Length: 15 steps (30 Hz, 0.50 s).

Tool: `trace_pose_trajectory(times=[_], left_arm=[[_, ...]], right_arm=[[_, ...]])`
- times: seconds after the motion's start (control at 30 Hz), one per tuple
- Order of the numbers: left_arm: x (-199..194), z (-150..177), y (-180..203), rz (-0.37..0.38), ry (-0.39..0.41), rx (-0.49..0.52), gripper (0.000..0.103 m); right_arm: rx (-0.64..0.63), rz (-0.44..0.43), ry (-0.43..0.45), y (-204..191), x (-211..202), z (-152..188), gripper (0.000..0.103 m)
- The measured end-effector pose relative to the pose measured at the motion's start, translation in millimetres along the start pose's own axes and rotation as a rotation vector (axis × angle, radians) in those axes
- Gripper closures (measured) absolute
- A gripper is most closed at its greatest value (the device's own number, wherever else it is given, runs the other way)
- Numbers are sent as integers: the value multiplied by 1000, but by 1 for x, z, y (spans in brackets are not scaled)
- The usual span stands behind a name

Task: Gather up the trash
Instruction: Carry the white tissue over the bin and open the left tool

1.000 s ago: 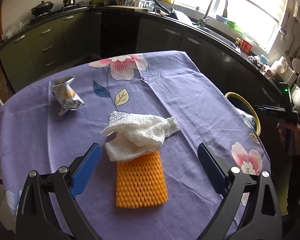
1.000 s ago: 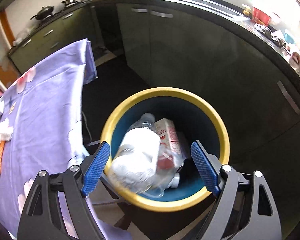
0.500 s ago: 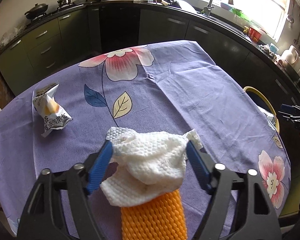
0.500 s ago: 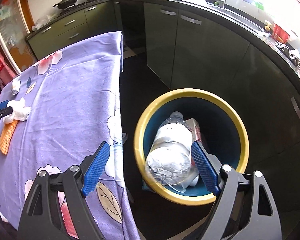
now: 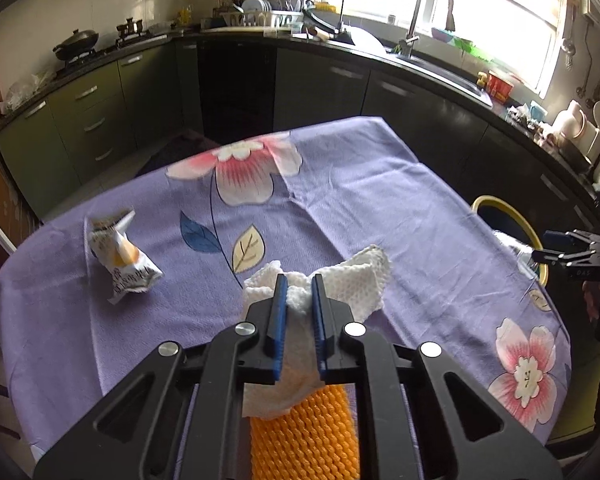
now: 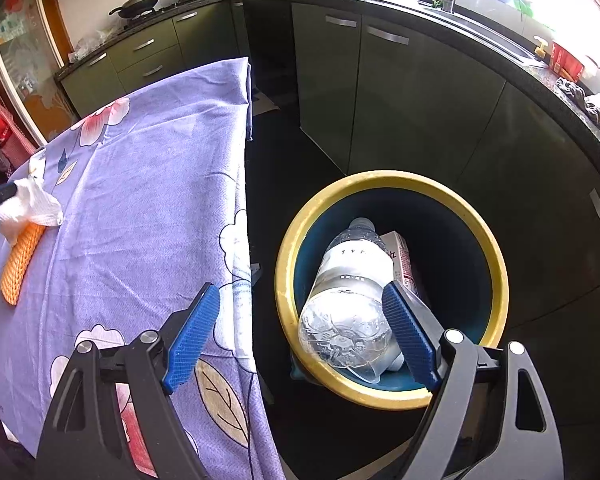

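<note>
A: Progress?
B: Part done, I'd say. Bin [image 6: 392, 394] on the floor beside the table [image 5: 400, 208] already holds a bottle [image 6: 352, 288] and a carton [image 6: 400, 256]. Left on the table: tissue [image 5: 352, 284], orange foam net [image 5: 304, 436] and a wrapper [image 5: 120, 256].
A: Left gripper [image 5: 299, 292]?
B: Jaws closing, tissue between them, pads pinching its crumpled middle. Tissue lies across the net's far end, at table centre, about 6 o'clock in the left view.
A: Right gripper [image 6: 300, 328]?
B: Released, jaws wide, nothing between them, hanging over the bin's near rim.
A: Axes?
B: Net's long axis runs 12-to-6 in the left view, near end hidden under the gripper. Tissue is bunched, loose flap pointing to 2 o'clock. Wrapper at 10 o'clock, long axis roughly 11-to-5. Bottle's neck points to 12 in the right view.
</note>
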<state>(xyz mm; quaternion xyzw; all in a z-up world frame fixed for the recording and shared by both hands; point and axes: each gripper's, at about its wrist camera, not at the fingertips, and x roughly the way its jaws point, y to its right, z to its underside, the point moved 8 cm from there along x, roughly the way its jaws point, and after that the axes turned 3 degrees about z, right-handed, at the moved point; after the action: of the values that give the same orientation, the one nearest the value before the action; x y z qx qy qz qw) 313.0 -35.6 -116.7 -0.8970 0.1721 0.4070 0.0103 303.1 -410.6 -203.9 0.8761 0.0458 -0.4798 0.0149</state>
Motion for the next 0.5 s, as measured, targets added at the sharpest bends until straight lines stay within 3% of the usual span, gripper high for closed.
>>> trace_pose_trajectory(times=[0.33, 0.5], left_arm=[[-60, -43, 22, -12, 116, 65, 93], [-75, -58, 50, 10, 129, 127, 94]], right_arm=[[5, -7, 30, 3, -12, 1, 21], [16, -8, 51, 8, -22, 1, 21]])
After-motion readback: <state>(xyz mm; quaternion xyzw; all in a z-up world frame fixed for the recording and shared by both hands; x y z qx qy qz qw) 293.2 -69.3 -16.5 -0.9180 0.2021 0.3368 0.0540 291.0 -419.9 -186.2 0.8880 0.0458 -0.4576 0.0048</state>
